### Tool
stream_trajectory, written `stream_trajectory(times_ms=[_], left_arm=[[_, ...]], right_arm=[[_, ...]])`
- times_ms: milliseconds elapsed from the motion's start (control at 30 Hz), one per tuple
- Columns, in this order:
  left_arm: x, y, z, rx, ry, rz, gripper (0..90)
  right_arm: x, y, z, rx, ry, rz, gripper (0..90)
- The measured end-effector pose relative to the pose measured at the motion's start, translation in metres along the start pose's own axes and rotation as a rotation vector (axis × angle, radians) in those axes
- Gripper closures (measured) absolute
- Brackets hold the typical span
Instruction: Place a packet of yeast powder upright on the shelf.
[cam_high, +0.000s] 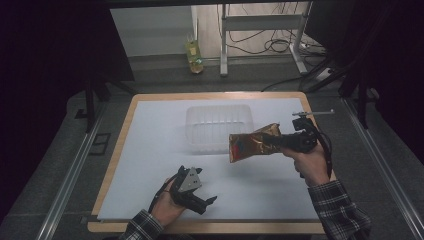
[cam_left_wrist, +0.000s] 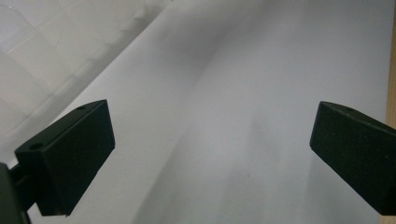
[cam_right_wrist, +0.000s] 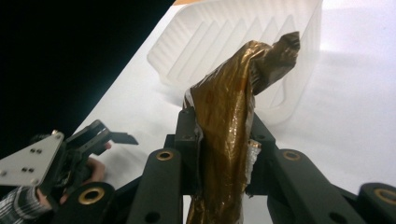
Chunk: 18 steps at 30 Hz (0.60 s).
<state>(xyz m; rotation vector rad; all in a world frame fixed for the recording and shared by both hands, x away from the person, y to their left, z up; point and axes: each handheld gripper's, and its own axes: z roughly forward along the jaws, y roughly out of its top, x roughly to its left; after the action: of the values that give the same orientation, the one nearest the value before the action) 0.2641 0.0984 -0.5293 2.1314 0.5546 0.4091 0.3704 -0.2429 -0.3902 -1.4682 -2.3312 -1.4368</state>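
Observation:
A crinkled gold foil pouch (cam_high: 251, 142) with red print hangs in the air over the white sheet, just right of a clear ribbed plastic tray (cam_high: 218, 126). My right gripper (cam_high: 276, 141) is shut on the pouch's end and points left; in the right gripper view the jaws pinch the gold foil pouch (cam_right_wrist: 232, 130) from both sides, with the tray (cam_right_wrist: 219, 42) beyond it. My left gripper (cam_high: 206, 202) rests low near the table's front edge, open, and nothing lies between its fingertips (cam_left_wrist: 70, 158) except bare white sheet.
A white sheet (cam_high: 150, 165) covers the wooden table (cam_high: 112, 165). Beyond the far edge, a bottle of yellow liquid (cam_high: 194, 56) stands on the floor by metal legs and cables. The left hand and its gripper (cam_right_wrist: 70, 154) appear at the lower left of the right gripper view.

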Motion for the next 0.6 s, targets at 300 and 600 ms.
stream_trajectory(times_ms=[300, 600], left_arm=[[0.000, 0.000, 0.000, -0.001, -0.001, -0.001, 0.0], [0.001, 0.000, 0.000, 0.003, 0.000, 0.002, 0.0]], right_arm=[[-0.003, 0.020, 0.005, -0.012, -0.030, 0.006, 72.3], [-0.004, 0.042, 0.015, -0.020, -0.065, 0.003, 72.3]])
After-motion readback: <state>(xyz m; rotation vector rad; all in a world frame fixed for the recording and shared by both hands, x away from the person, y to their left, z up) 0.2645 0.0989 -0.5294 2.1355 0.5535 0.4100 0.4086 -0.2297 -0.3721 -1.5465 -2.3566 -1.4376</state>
